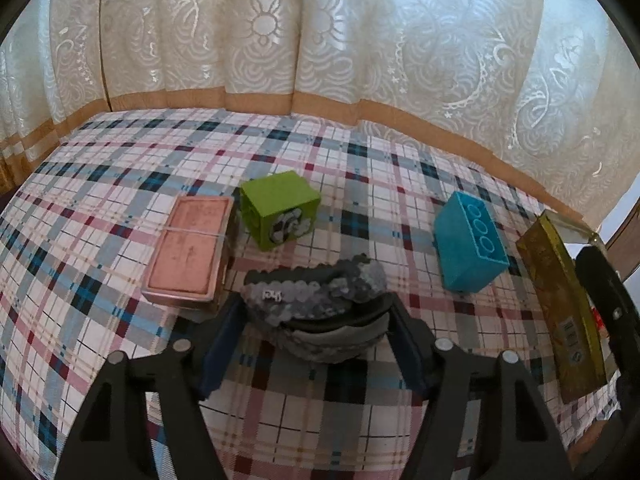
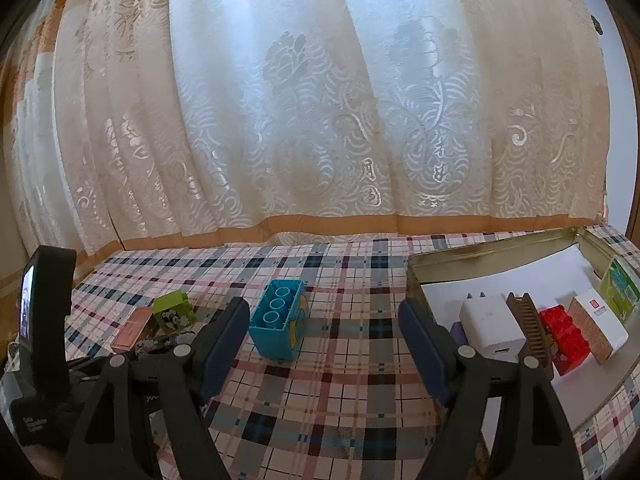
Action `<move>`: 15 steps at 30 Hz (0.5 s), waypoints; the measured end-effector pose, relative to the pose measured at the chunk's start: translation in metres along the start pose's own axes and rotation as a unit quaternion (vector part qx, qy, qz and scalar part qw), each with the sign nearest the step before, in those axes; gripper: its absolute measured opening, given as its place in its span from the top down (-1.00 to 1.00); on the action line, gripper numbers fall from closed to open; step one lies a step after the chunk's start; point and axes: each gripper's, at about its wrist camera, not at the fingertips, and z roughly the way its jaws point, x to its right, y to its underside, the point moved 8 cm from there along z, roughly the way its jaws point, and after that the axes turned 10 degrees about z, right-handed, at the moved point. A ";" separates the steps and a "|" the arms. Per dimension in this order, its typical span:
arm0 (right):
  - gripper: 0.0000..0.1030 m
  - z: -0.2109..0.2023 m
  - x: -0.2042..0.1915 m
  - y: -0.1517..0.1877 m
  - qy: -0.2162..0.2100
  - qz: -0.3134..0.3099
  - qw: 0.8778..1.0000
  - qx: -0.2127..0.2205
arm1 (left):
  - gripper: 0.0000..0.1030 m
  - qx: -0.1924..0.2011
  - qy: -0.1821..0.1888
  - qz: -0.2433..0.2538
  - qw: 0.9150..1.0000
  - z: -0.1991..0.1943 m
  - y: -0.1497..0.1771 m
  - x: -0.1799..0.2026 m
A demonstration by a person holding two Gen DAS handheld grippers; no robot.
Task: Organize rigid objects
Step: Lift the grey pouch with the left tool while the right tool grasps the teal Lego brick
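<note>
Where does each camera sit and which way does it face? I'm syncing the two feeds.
Left wrist: on the left gripper, low over the plaid tablecloth, facing the curtain; its open fingers flank a grey sequined hair accessory.
Right wrist: on the right gripper, facing the same curtain; open fingers, gold metal tin at right.
Shared: blue plastic building block, green block, pink flat case.

Plaid tablecloth (image 1: 120, 208), green block (image 1: 280, 208), blue block (image 1: 468, 248)
</note>
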 end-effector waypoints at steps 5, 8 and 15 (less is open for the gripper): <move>-0.53 0.011 -0.010 0.003 -0.009 0.004 1.000 -0.019 | -0.34 0.070 -0.045 0.004 0.997 -0.028 -0.013 -0.002; -0.53 0.029 -0.024 0.005 0.005 -0.018 0.999 -0.038 | -0.34 0.105 -0.091 -0.003 0.990 -0.043 -0.020 -0.014; -0.53 0.073 -0.052 0.012 0.017 -0.043 0.995 -0.092 | -0.34 0.114 -0.140 -0.041 0.983 -0.051 -0.021 -0.044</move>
